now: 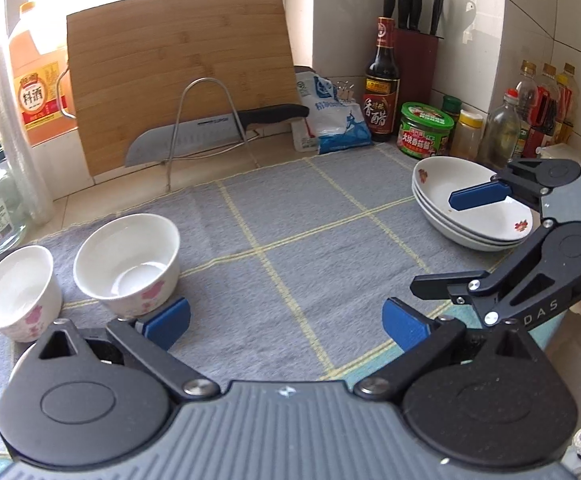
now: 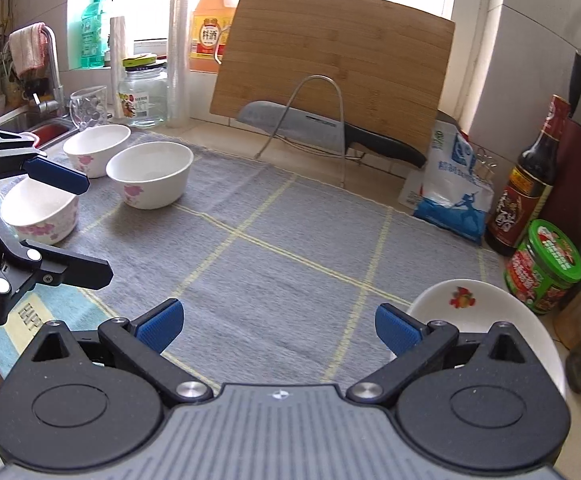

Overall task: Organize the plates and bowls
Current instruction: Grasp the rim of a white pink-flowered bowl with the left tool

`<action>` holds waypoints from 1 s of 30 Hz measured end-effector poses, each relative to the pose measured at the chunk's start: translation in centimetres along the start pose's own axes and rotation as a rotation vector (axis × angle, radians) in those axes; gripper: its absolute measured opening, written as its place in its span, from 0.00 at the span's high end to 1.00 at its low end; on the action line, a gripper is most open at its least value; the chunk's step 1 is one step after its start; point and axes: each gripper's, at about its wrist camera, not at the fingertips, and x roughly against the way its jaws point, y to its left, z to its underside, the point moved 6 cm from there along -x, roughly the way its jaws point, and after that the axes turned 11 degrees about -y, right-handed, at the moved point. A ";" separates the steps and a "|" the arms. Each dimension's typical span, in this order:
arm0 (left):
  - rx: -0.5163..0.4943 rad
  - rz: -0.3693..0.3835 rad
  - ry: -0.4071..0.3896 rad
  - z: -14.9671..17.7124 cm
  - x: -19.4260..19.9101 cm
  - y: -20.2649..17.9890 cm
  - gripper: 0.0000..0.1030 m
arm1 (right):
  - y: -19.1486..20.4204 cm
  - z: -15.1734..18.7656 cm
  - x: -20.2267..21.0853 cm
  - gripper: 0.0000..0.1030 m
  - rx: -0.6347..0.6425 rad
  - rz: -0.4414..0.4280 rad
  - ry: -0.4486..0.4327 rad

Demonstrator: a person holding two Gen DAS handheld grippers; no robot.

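Plates (image 1: pixel 472 216): three white shallow ones stacked at the right of the grey checked mat (image 1: pixel 290 216), red flower prints on the rim. In the right wrist view only the top plate (image 2: pixel 486 316) shows, partly behind the gripper body.

Bowls: three white ones with pink flower prints at the left of the mat, unstacked, all upright. Far bowl (image 2: pixel 96 150), middle bowl (image 2: pixel 150 174), near bowl (image 2: pixel 40 210). Left wrist view shows only two: middle bowl (image 1: pixel 128 268) and one bowl (image 1: pixel 18 292) further left; can't tell which of the other two that is.

Left gripper (image 1: pixel 286 322): jaws wide apart, nothing between them, low over the mat's centre; its left pad is just beside the middle bowl, contact unclear. From the right camera the left gripper (image 2: pixel 78 232) sits over the near bowl and hides part of its rim.

Right gripper (image 2: pixel 278 326): jaws wide apart, nothing held. In the left view its upper finger (image 1: pixel 478 196) overlaps the plate stack; can't tell if it touches.

Behind the mat: bamboo cutting board (image 1: pixel 182 92) leaning on the wall, kitchen knife (image 1: pixel 214 128) in a wire rack (image 1: pixel 206 120). Right: salt bag (image 1: pixel 338 120), vinegar bottle (image 1: pixel 382 84), green-lidded jar (image 1: pixel 426 130), knife block (image 1: pixel 414 56), more bottles blurred. Left: cooking wine jug (image 1: pixel 36 80), glass jar (image 2: pixel 142 96), sink edge (image 2: pixel 22 124).
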 end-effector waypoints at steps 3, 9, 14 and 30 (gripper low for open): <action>-0.004 -0.013 0.007 0.7 1.2 2.3 0.01 | 3.3 -0.5 -0.8 0.00 0.004 -0.015 -0.005; -0.001 -0.048 0.022 2.2 3.0 7.6 0.01 | 9.0 -1.2 -2.5 0.00 0.031 -0.079 -0.017; -0.005 -0.104 0.048 3.5 3.6 12.1 0.01 | 13.0 -1.7 -4.3 0.00 0.055 -0.134 -0.014; 0.118 -0.038 0.164 6.3 1.0 18.4 0.28 | 22.8 -2.8 -9.5 0.13 0.132 -0.304 -0.037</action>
